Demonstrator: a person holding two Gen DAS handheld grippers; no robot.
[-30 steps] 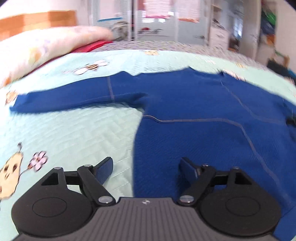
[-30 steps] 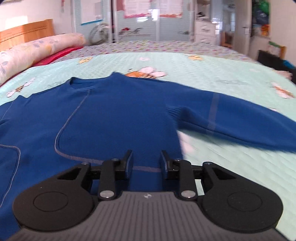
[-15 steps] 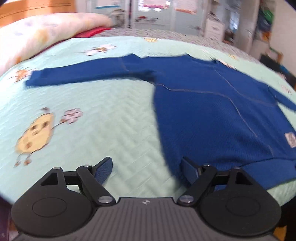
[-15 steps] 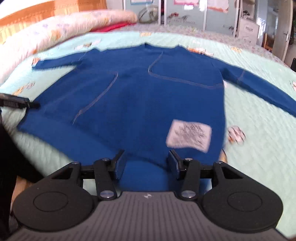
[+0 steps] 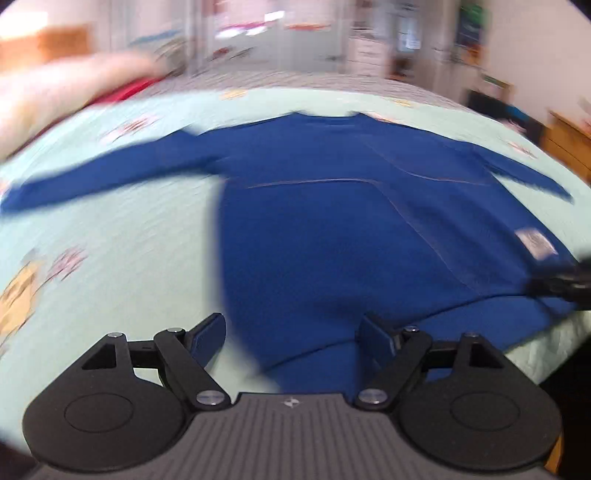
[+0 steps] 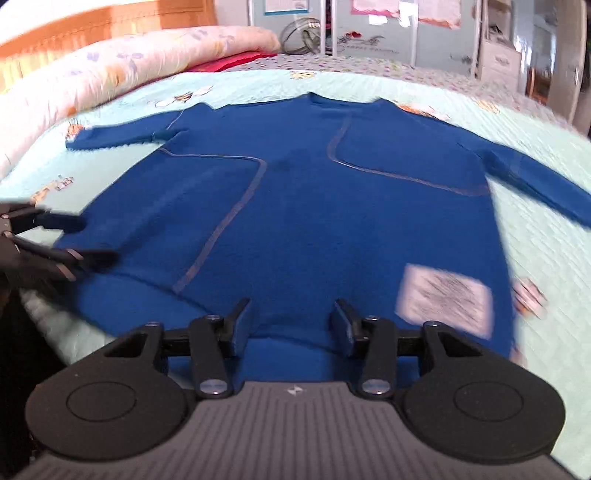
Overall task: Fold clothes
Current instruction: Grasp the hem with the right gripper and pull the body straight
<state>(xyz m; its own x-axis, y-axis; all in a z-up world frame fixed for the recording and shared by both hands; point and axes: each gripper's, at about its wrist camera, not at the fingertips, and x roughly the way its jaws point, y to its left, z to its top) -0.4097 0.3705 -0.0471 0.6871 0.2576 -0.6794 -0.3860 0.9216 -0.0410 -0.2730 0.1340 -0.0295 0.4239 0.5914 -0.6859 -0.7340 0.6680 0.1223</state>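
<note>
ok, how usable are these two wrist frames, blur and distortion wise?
Left wrist: heavy motion blur, the blue sweater and bedspread smeared, the room behind unreadable. Right wrist: sharper in the middle, the sweater's white label streaked, edges blurred. Both: fisheye bows the bed into a dome.

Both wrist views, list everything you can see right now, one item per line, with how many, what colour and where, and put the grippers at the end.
sweater: one, dark blue, spread flat on the bed, sleeves out to both sides, neck at the far end
label: one, white, on the sweater near its hem
bedspread: one, pale green with cartoon prints, under the sweater
rolled quilt: one, pale pink with a flower print, along the far left of the bed
red fabric: one piece, beside the rolled quilt
headboard: one, orange wood, behind the rolled quilt
drawer unit: one, white, by the far wall
left gripper: one, black, jaws open at the hem's left corner
right gripper: one, black, jaws apart over the hem; they have just been closing, not clamped on the cloth
</note>
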